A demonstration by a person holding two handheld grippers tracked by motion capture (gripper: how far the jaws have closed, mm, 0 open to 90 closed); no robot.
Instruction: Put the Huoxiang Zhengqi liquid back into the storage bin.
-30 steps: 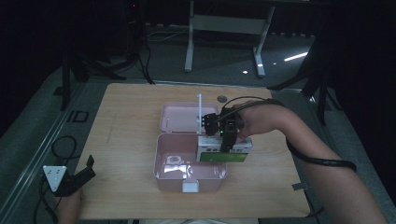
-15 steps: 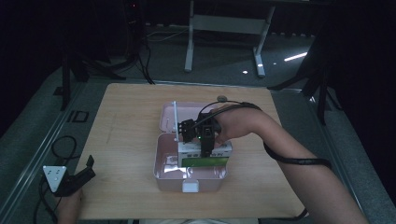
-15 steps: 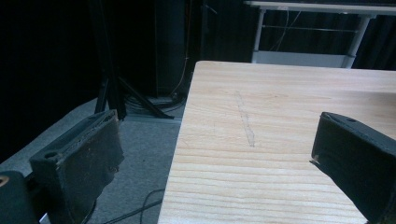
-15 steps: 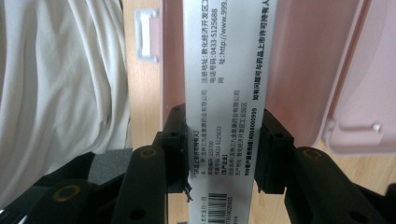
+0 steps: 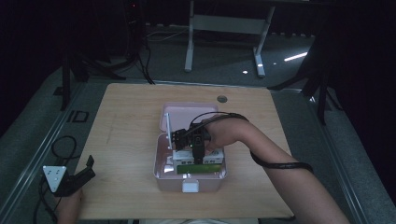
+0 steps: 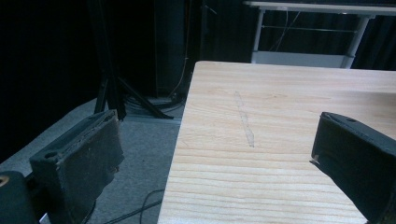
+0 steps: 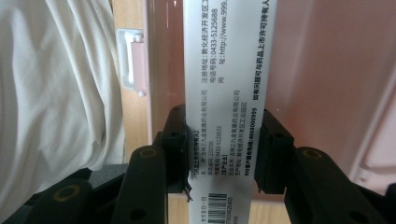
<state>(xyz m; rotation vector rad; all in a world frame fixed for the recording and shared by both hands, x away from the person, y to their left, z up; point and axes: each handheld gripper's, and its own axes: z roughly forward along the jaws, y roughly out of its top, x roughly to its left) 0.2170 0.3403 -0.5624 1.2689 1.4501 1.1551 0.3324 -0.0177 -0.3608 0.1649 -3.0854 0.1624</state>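
Right claw (image 7: 223, 154) clamped on medicine box (image 7: 229, 93) inside pink case (image 5: 161, 170); left claw (image 6: 219, 158) apart (nothing between), over table edge (image 6: 187, 140).

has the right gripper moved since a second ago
Yes. In the high view the right gripper, shut on a white and green carton, has come from the right rim of the pink box leftward and nearer, lower into it.
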